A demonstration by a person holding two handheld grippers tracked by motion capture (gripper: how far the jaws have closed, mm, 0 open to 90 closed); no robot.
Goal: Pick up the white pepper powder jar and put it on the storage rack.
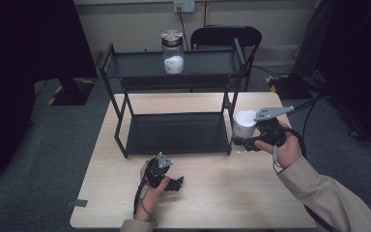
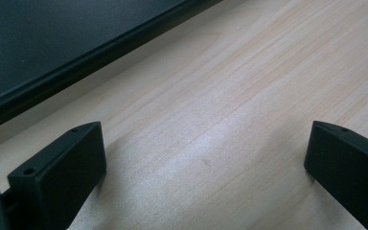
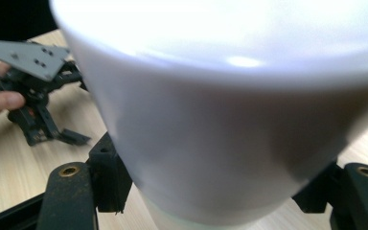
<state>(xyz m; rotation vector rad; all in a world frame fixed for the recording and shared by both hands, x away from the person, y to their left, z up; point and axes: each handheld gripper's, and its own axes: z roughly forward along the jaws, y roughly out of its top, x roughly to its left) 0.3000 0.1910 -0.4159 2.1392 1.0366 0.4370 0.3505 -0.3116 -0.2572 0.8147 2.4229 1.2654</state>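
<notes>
While the white cup [image 1: 245, 123] sits pinched in my right tool [image 1: 244, 141], I judge the pickup done and the placing not yet done: the cup hangs beside the right front post of the black rack [image 1: 174, 130], not yet on either shelf. My guess is that it belongs on the rack, perhaps up by the glass jar [image 1: 172, 51] on the top shelf, so the carry and the set-down are what is left.

From the right gripper view, the cup [image 3: 230, 120] stands upright between the jaws, which press on its lower wall from both sides; its rim flares out above them, close to the camera.

My left tool [image 1: 174, 182] lies low on the bench [image 1: 222, 193], near the front edge of the rack's lower shelf, well apart from the cup. Its jaws are spread wide with bare wood between them, holding nothing.
</notes>
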